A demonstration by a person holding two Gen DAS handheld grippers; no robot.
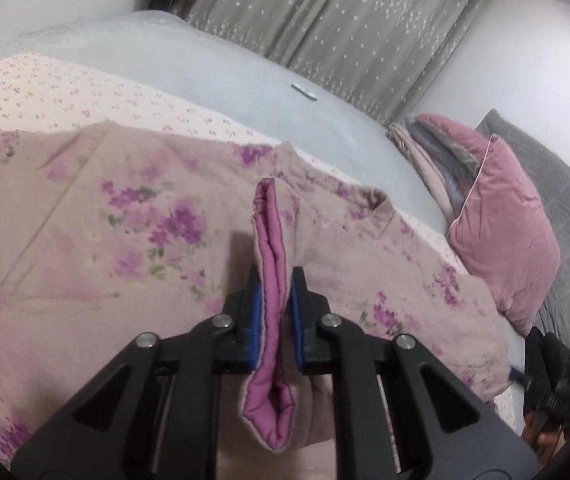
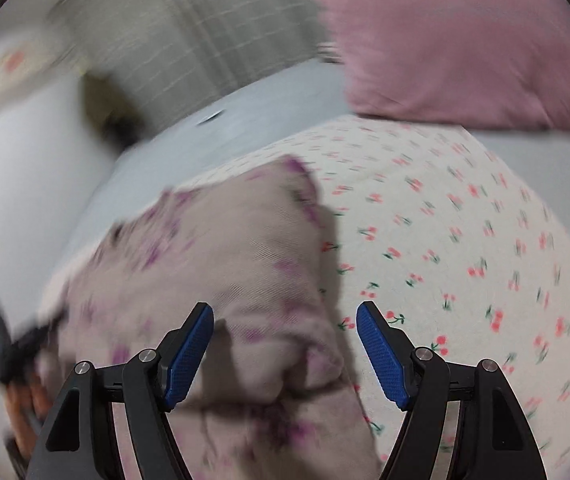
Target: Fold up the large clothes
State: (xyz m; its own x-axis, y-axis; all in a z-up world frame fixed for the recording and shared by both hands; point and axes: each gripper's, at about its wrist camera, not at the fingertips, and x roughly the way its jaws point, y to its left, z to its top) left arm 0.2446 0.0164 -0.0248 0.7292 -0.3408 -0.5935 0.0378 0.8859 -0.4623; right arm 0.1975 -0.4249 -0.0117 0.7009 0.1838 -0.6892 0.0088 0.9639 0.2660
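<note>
Left gripper (image 1: 275, 300): fingers nearly closed, blue pads pinching a doubled fold of the floral padded garment (image 1: 85, 220), its plain mauve quilted lining (image 1: 271, 240) turned outward and standing up between them toward 12 o'clock. One garment, beige with purple flower sprays, spread over the bed's cherry-print sheet (image 1: 45, 92).

Right gripper (image 2: 285, 332): fingers wide apart, holding nothing; the garment's rumpled edge lies below, toward the left finger; frame blurred.

One pink velvet pillow (image 1: 505, 236) at 3 o'clock, piped edge. Grey starred curtain (image 1: 345, 28) at 12. Small remote-like object (image 1: 304, 91) on pale blue blanket (image 1: 245, 76).
</note>
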